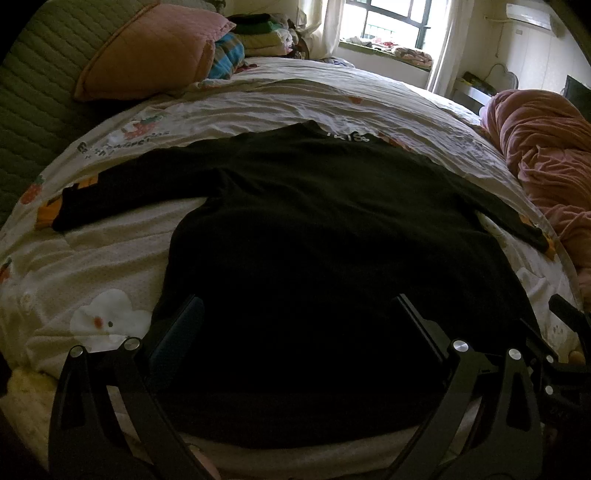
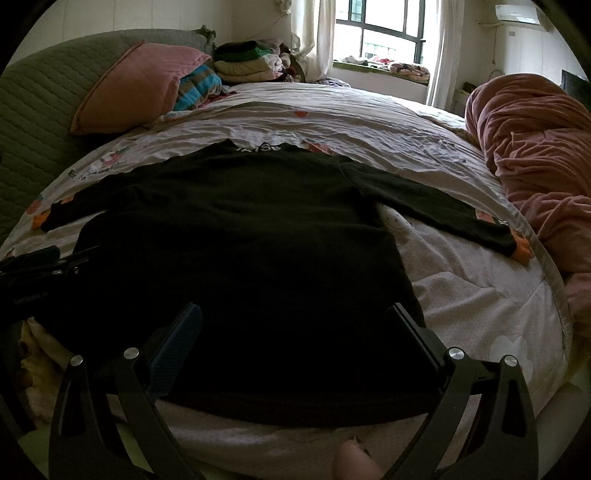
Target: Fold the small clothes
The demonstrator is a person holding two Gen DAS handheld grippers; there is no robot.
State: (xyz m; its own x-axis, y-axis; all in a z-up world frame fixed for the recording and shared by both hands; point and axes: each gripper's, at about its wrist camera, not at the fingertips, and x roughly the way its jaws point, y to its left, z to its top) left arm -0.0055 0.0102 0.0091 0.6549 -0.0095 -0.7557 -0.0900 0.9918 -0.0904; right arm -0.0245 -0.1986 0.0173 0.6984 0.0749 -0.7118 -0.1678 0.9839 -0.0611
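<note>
A black long-sleeved top (image 1: 306,236) lies flat on the bed with both sleeves spread out and white lettering at its collar (image 1: 349,136). My left gripper (image 1: 295,306) hovers open above the lower part of the top, nothing between its fingers. In the right wrist view the same top (image 2: 236,236) fills the middle, its right sleeve (image 2: 443,214) stretched toward the pink blanket. My right gripper (image 2: 295,314) is open over the hem area, holding nothing. Part of the other gripper (image 2: 33,266) shows at the left edge.
The bed has a white patterned cover (image 1: 266,107). A pink pillow (image 1: 147,55) leans on the green headboard (image 2: 40,110). Folded clothes (image 2: 247,62) are stacked at the far corner. A bunched pink blanket (image 2: 535,155) lies along the right side. A window (image 2: 384,29) is behind.
</note>
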